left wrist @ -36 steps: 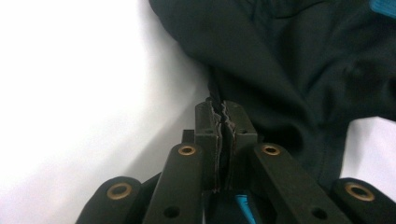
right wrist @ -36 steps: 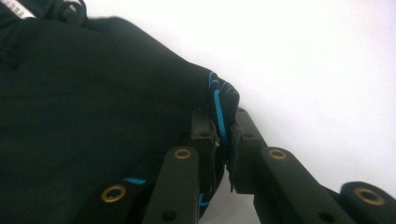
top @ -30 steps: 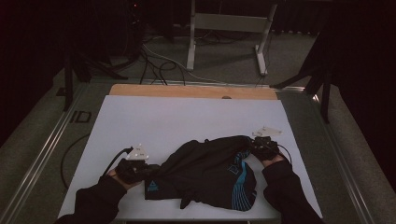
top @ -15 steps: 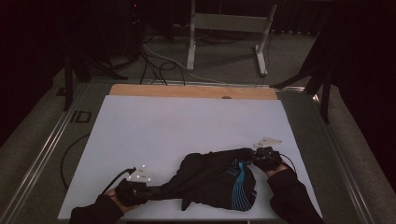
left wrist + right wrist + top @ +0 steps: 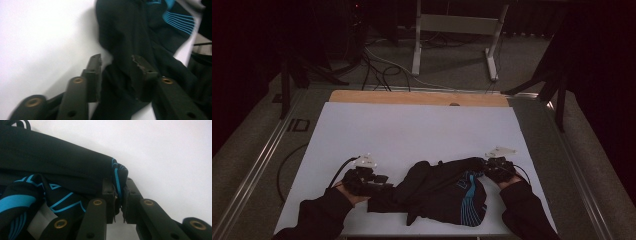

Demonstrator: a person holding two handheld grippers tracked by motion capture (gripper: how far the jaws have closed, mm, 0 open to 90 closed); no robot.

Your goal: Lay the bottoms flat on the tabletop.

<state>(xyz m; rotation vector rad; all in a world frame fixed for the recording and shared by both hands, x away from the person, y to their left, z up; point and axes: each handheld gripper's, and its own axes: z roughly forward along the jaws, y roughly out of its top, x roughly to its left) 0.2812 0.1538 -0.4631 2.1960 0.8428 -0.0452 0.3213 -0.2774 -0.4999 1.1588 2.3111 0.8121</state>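
Note:
A black garment with blue stripes (image 5: 442,190) lies crumpled on the near part of the white tabletop (image 5: 412,130). My left gripper (image 5: 382,181) is at its left end. In the left gripper view the jaws (image 5: 116,60) stand apart, with a fold of the black cloth (image 5: 130,30) lying between them and not pinched. My right gripper (image 5: 487,167) holds the garment's far right corner. In the right gripper view its jaws (image 5: 119,185) are shut on a blue-trimmed edge of the garment (image 5: 62,165).
A wooden strip (image 5: 412,97) runs along the far edge of the table. Metal rails flank both sides. On the floor beyond are a grey stand (image 5: 452,45) and loose cables (image 5: 377,65). The garment's lower end reaches close to the near table edge.
The left gripper pulled toward the near edge, then came back up and right, and its jaws now stand apart. The garment has bunched up. The right gripper shifted slightly forward with the corner.

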